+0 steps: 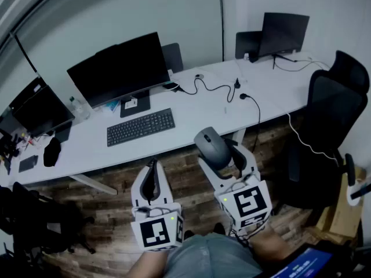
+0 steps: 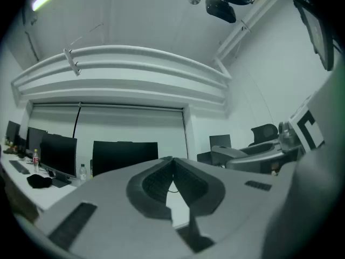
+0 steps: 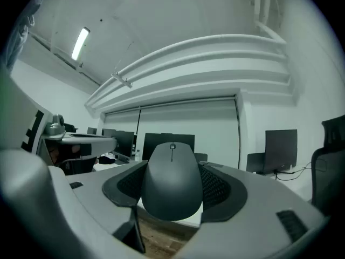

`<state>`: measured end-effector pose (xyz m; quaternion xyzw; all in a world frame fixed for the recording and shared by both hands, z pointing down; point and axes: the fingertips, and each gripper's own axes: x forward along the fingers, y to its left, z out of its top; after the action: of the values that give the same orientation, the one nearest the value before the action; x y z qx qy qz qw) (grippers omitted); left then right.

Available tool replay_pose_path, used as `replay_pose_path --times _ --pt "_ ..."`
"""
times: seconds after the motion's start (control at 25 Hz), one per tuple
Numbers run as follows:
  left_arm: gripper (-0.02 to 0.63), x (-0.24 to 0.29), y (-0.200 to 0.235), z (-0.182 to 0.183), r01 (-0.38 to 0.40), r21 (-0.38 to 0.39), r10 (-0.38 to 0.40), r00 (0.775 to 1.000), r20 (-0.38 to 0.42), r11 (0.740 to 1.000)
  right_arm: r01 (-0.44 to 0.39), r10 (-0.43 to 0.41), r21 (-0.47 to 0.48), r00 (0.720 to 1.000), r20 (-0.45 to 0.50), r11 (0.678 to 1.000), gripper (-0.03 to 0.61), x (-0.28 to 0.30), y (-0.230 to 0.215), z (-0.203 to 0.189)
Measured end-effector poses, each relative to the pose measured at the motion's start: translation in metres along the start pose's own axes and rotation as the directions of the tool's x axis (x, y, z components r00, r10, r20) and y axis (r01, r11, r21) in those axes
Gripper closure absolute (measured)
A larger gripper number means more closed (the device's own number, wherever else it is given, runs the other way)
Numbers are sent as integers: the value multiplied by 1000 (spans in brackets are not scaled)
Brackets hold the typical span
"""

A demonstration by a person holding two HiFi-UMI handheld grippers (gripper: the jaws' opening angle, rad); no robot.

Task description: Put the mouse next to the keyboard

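R gripper [image 1: 222, 150] grasps mouse [image 1: 211, 145], in air just short of surface [image 1: 197, 112] edge. Keyboard [image 1: 141, 127] lies ahead-left, long axis left-right, right end nearest. L gripper [image 1: 152, 171] clenched, empty.

**Mouse off the desk, keyboard on it**

The keyboard [image 1: 141, 127] lies on the desk [image 1: 191, 112], just in front of the monitor [image 1: 119, 68]. Before the desk's near edge, right of the keyboard, the mouse [image 1: 212, 145] sits between the jaws of the right gripper [image 1: 220, 149], above the floor. The left gripper [image 1: 152, 172] is beside it on the left. A second monitor [image 1: 283, 33] stands at the desk's far right end, with a chair [image 1: 333, 109] right of the desk.
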<state>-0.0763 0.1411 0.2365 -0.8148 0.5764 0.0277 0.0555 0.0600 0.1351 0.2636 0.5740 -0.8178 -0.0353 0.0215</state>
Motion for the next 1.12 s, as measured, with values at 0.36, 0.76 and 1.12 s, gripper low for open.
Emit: replay_pose_path --times 0.36,0.76,1.12 --pt "609 1 -17 -4 -11 5 11 1000 -9 1000 -5 4 33 1000 23 999 276 -10 -18 0" --pt "609 -7 -41 -27 -43 19 45 996 -71 999 -22 23 31 999 -33 999 276 -22 -40 -24" --pt "609 4 -23 -49 -70 -7 68 989 -133 998 -41 45 46 995 -91 998 276 1 -37 -48"
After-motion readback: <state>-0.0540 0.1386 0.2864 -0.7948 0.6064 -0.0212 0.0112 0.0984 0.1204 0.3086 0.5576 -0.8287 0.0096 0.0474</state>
